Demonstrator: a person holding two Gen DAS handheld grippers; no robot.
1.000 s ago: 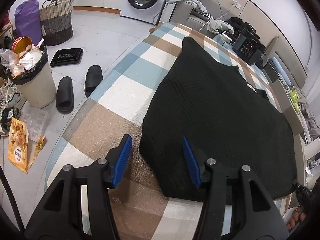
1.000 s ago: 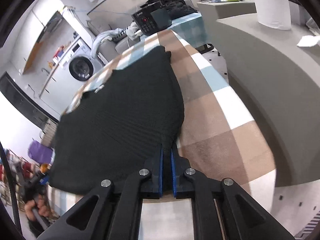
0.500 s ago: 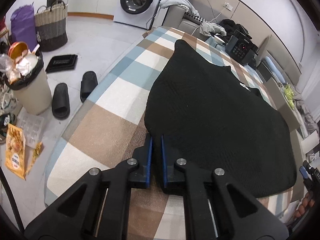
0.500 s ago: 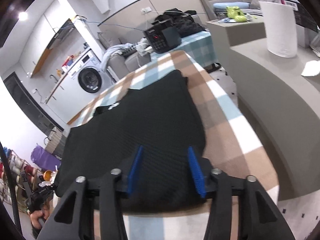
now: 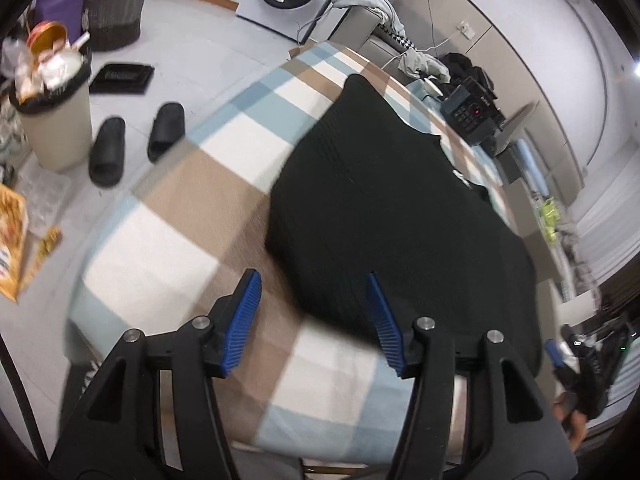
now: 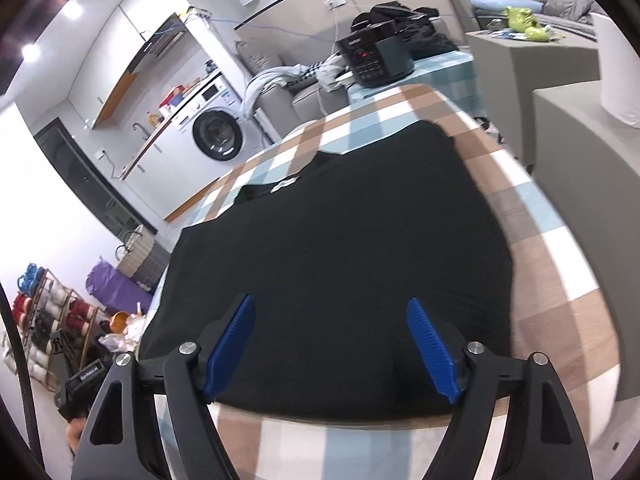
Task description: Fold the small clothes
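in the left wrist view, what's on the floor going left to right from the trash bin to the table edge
trash bin → first black slipper → second black slipper → checked table cover

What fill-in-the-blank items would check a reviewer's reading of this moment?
1. The garment spread on the checked tablecloth is ____ in colour.
2. The jaws of the left gripper and the right gripper both stand ____.
3. On the floor beside the bin lies a pair of black ____.

Missing words: black; open; slippers
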